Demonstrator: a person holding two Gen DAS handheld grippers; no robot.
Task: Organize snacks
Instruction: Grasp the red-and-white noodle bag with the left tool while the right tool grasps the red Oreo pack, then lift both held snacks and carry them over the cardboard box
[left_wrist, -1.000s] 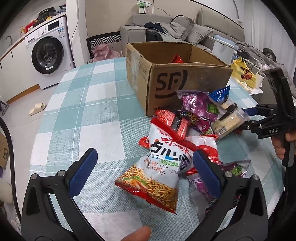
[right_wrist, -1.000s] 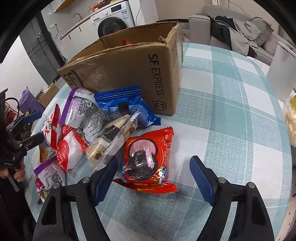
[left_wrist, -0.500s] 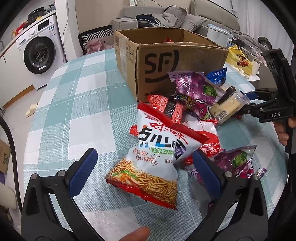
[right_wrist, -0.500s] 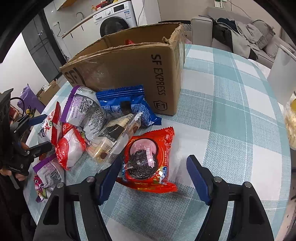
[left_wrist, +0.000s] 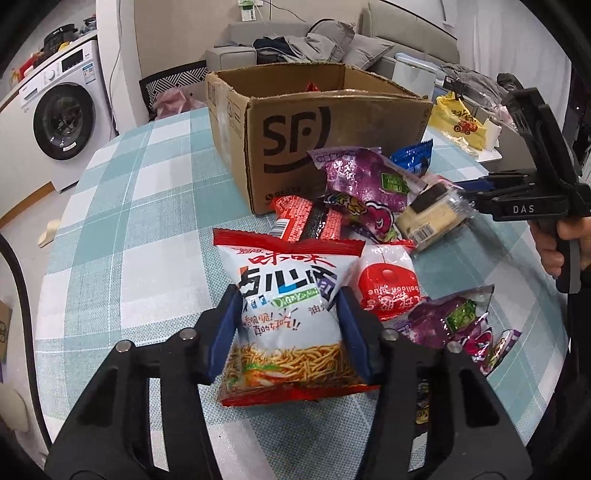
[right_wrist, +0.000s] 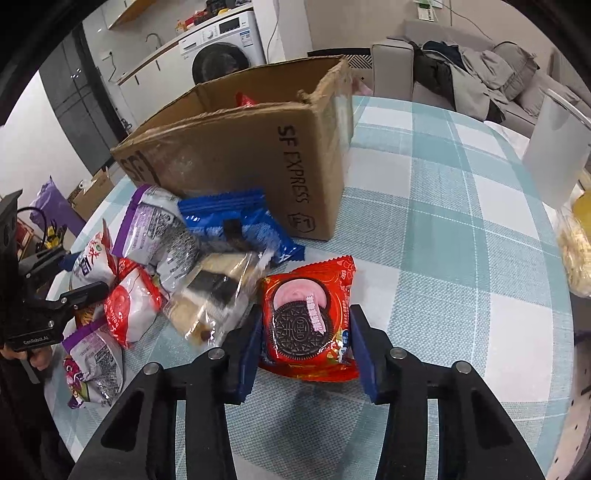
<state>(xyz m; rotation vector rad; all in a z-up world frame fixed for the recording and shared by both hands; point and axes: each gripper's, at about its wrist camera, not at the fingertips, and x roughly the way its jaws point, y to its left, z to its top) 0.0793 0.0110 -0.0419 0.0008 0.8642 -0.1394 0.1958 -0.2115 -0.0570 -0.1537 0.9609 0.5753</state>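
My left gripper (left_wrist: 290, 332) is shut on a white and red noodle snack bag (left_wrist: 286, 314), with its blue pads pressing both sides. My right gripper (right_wrist: 306, 349) is shut on a red Oreo pack (right_wrist: 308, 323) that lies on the checked table (right_wrist: 461, 258). An open cardboard SF box (left_wrist: 317, 133) stands behind the snack pile and also shows in the right wrist view (right_wrist: 251, 158). A red packet tip (left_wrist: 312, 86) shows inside it. Purple bags (left_wrist: 365, 181), a blue pack (right_wrist: 236, 221) and a clear cake pack (right_wrist: 218, 291) lie loose beside the box.
A white and red round-logo bag (left_wrist: 388, 284) and another purple bag (left_wrist: 454, 321) lie right of my left gripper. A white container (right_wrist: 554, 155) and a yellow snack bag (right_wrist: 576, 251) stand at the table's right edge. A washing machine (left_wrist: 62, 114) and sofa (left_wrist: 325, 40) are beyond the table.
Both grippers moved forward and closed from wide open: the left onto the noodle snack bag, the right onto the Oreo pack.
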